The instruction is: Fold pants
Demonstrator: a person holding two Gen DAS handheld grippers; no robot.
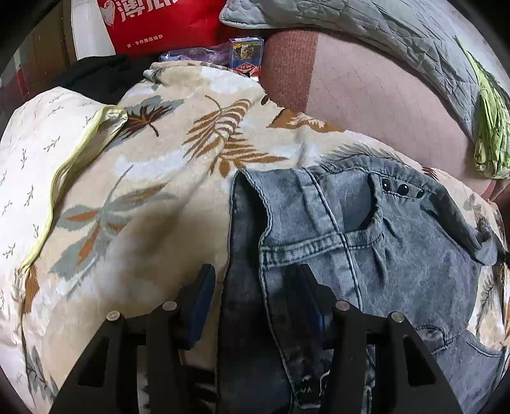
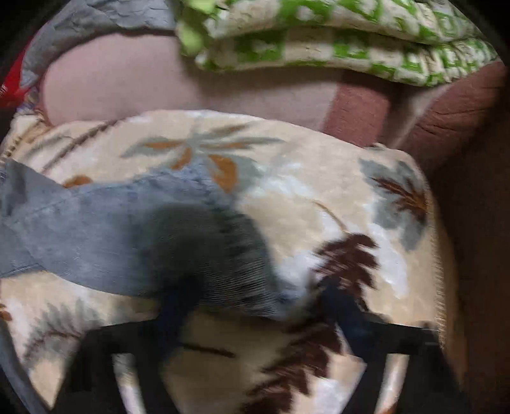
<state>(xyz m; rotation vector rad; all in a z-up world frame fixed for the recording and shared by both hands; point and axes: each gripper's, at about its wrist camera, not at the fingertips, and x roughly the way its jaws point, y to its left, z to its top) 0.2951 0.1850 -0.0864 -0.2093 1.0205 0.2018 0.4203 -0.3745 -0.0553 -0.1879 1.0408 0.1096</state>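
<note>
Blue-grey denim pants (image 1: 366, 242) lie on a cream leaf-print blanket (image 1: 165, 178), waist and pocket with dark studs to the right. My left gripper (image 1: 255, 286) is open, its fingers (image 1: 200, 296) straddling the pants' folded left edge, close above the cloth. In the blurred right wrist view a pant leg (image 2: 127, 229) runs from the left to between the fingers. My right gripper (image 2: 251, 305) is open over the leg's end, its dark fingers (image 2: 175, 312) either side of it.
A white pillow (image 1: 41, 165) lies left. A red bag (image 1: 165, 22) and a small blue box (image 1: 245, 55) stand behind. A grey quilt (image 1: 398, 35) and a green-patterned quilt (image 2: 334, 38) lie at the back on a pink mattress (image 1: 376, 111).
</note>
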